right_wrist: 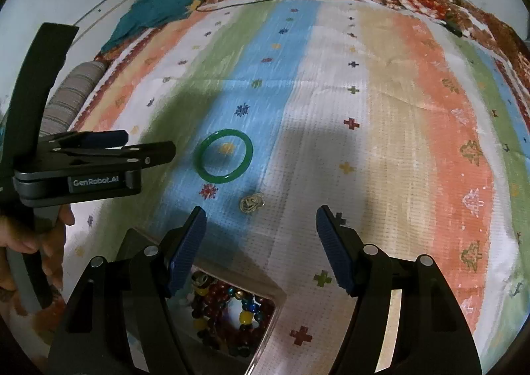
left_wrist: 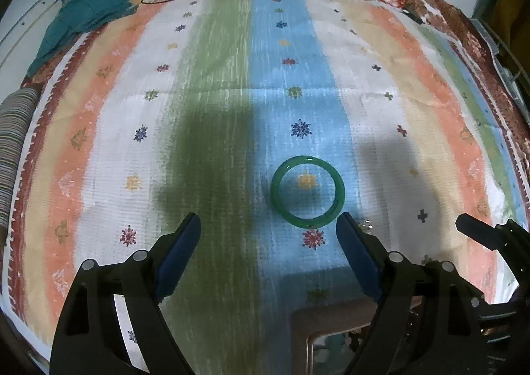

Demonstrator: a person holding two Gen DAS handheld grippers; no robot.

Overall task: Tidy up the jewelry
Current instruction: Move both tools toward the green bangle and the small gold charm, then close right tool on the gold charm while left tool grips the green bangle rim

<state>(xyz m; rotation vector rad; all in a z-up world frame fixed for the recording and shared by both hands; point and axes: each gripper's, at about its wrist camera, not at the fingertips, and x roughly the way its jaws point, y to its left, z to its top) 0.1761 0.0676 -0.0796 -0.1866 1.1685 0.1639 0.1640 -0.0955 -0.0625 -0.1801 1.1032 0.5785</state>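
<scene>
Left gripper (left_wrist: 268,229): black curved arms, silver round screws at the joints, dark blue ribbed pads (left_wrist: 184,254). Right gripper (right_wrist: 260,226) has the same black frame, silver screws and blue textured pads (right_wrist: 187,249). Side-on, the left one's grey block reads "GenRobot.AI" in white; a bare-skinned hand (right_wrist: 31,242) shows there.

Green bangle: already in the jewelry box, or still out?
Out. The green bangle lies flat on the striped cloth, apart from the box holding beads.
</scene>
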